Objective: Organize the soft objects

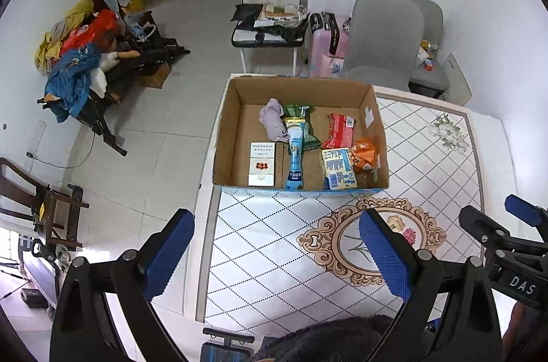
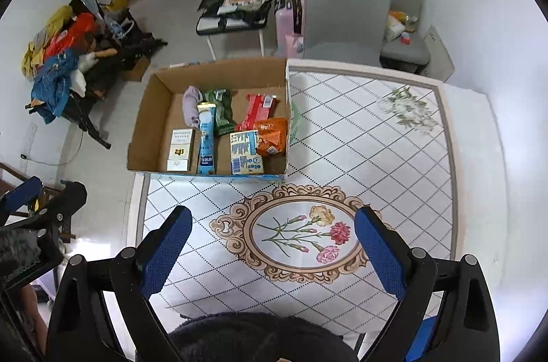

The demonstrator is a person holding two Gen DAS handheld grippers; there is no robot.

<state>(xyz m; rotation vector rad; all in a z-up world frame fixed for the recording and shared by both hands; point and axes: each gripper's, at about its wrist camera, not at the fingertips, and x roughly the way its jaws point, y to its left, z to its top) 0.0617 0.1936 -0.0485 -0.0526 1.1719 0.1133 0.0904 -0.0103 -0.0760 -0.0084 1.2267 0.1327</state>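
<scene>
Sitting at the far left corner of the tiled worktop (image 1: 428,135), an open cardboard box (image 1: 301,89) holds everything sorted so far. Along its back wall lie a crumpled lilac cloth (image 1: 273,120) and a green packet (image 1: 301,125), with a red wrapper (image 1: 339,129) to their right. A tall blue pouch (image 1: 295,156) runs down the middle, overlapping the green packet. Nearer the front wall sit a white carton with a red emblem (image 1: 261,164), a blue-and-cream box (image 1: 337,168) and an orange packet (image 1: 365,155) (this one pressed into the right front corner).

Both grippers hover over the worktop well short of the box. The left gripper (image 1: 279,255) has its blue-padded fingers (image 1: 169,254) spread wide with nothing between them, and the right gripper (image 2: 274,254) is likewise spread wide and unloaded. A dark fuzzy mass (image 2: 260,336) fills the lower edge of both views; what it is cannot be told.
</scene>
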